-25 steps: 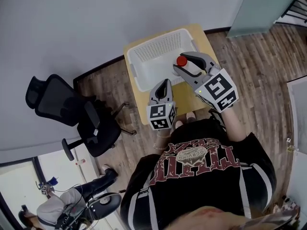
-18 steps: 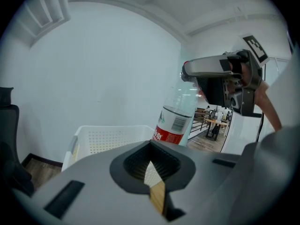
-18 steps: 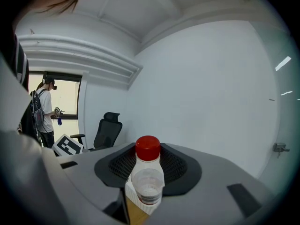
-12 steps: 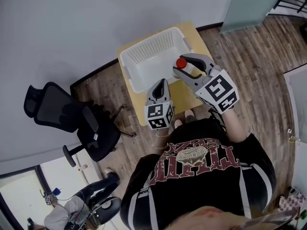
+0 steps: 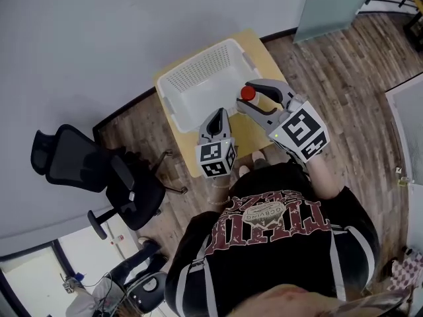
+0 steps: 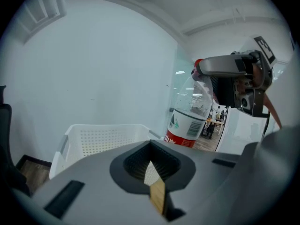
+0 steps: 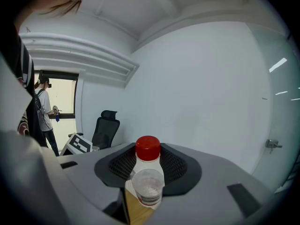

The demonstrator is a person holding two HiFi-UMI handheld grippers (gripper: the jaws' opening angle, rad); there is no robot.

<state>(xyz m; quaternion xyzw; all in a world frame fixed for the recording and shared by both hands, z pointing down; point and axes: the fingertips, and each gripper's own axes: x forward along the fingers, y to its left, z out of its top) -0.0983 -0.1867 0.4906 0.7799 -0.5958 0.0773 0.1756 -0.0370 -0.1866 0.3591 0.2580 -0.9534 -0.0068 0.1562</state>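
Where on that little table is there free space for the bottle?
The white basket fills most of the yellow table; its inside looks empty. Bare wood remains as a narrow strip right of the basket and a band between it and the person, though the left tongs and the right tongs, holding the bottle, hover there.

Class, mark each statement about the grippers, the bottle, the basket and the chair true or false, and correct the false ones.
1. The right gripper grips a bottle with a red cap. True.
2. The bottle lies in the basket. False: it is held up in the right gripper's jaws, at the basket's edge.
3. The left gripper holds a cup. False: its jaws are together with nothing between them.
4. The basket stands on a yellow table. True.
5. The chair is white. False: it is black.
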